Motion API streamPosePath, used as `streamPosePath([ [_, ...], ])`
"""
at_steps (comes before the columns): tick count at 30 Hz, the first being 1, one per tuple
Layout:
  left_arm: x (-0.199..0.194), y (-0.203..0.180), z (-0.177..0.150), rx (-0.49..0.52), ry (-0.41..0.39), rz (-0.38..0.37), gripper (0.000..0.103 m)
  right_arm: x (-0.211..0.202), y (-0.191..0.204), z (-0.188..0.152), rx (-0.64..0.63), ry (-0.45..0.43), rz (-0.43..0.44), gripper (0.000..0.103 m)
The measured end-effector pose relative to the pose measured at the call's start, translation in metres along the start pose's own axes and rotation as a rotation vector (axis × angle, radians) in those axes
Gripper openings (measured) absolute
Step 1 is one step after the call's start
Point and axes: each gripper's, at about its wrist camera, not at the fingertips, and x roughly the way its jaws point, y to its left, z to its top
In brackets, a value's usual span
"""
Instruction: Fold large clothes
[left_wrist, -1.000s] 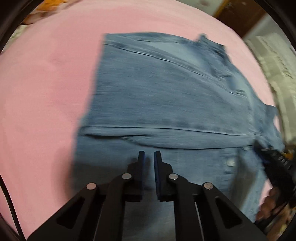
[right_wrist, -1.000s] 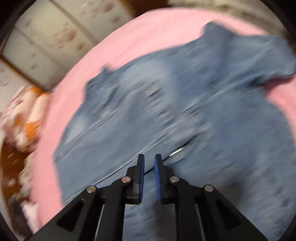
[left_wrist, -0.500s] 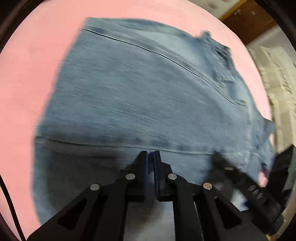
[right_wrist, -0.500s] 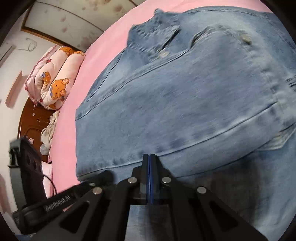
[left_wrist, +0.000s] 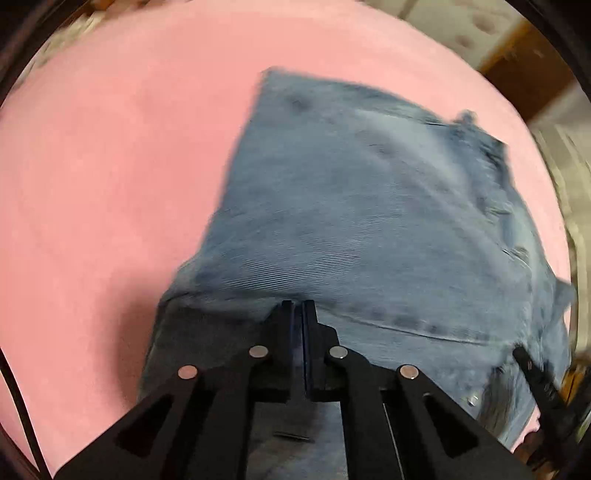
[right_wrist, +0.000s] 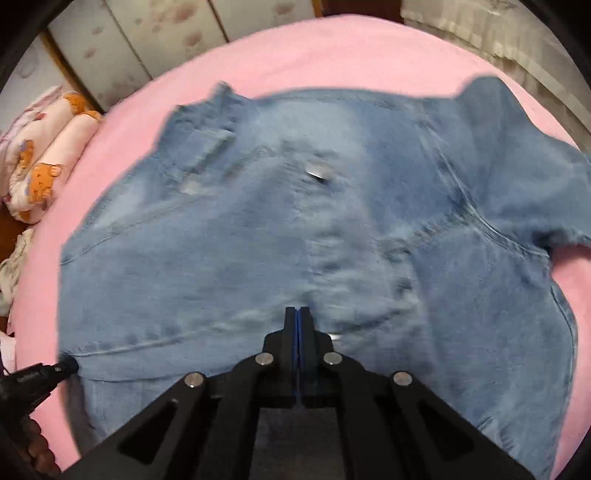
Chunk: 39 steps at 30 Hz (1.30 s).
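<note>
I've got both claws pinched on denim shirt hem: left gripper, right gripper. Shirt spread on pink bedsheet. Risk: thin bite slips mid-fold, uneven pull skews crease, loose sleeve bunches underneath.

Bare pink bedsheet left of the denim shirt; rolled bear-print quilt at the far-left edge.

Spread on the bed, denim shirt; collar toward the far edge, one sleeve out toward the right edge. Beyond the left edge, rolled bedding.
</note>
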Motion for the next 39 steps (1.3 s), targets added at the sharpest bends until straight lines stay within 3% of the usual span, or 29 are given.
streamPosePath([
  [2,-0.007,-0.02,0.006,0.084,-0.012,-0.036,0.003,-0.006,0.014,0.004,0.036,-0.032,0.12,0.0],
  [5,0.008,-0.05,0.018,0.185,0.002,-0.029,0.003,0.007,0.045,0.011,0.067,-0.015,0.285,0.0],
  [7,0.025,-0.058,0.03,0.204,0.02,-0.04,0.003,0.024,0.072,0.014,0.031,-0.001,0.327,0.0],
  [10,0.046,-0.066,0.049,0.2,-0.02,-0.038,0.003,0.053,0.104,0.018,-0.017,0.03,0.352,0.0],
  [14,0.06,-0.059,0.082,0.225,-0.062,0.008,0.003,0.078,0.117,0.031,-0.116,0.018,0.271,0.0],
  [17,0.06,-0.051,0.103,0.267,-0.114,0.099,0.003,0.076,0.115,0.043,-0.199,-0.047,0.129,0.0],
  [19,0.06,-0.037,0.112,0.255,-0.106,0.128,0.003,0.072,0.095,0.051,-0.143,-0.055,0.053,0.0],
  [22,0.055,-0.017,0.12,0.178,-0.08,0.064,0.003,0.061,0.059,0.058,-0.089,-0.085,-0.12,0.0],
  [23,0.051,-0.013,0.122,0.17,-0.087,0.094,0.003,0.057,0.047,0.06,-0.083,-0.095,-0.162,0.0],
  [25,0.04,-0.007,0.122,0.155,-0.099,0.133,0.003,0.047,0.021,0.064,-0.028,-0.084,-0.154,0.0],
  [28,0.019,-0.001,0.111,0.106,-0.106,0.081,0.008,0.016,0.002,0.061,0.007,-0.114,-0.162,0.0],
  [31,0.003,-0.005,0.081,0.1,-0.103,0.036,0.021,-0.015,-0.016,0.041,0.055,-0.122,-0.135,0.0],
  [36,-0.021,-0.02,-0.002,0.126,-0.082,0.042,0.046,-0.048,-0.041,-0.014,0.14,-0.105,-0.073,0.0],
  [39,-0.028,-0.042,-0.052,0.175,-0.037,0.045,0.047,-0.061,-0.059,-0.053,0.172,-0.089,-0.028,0.003],
])
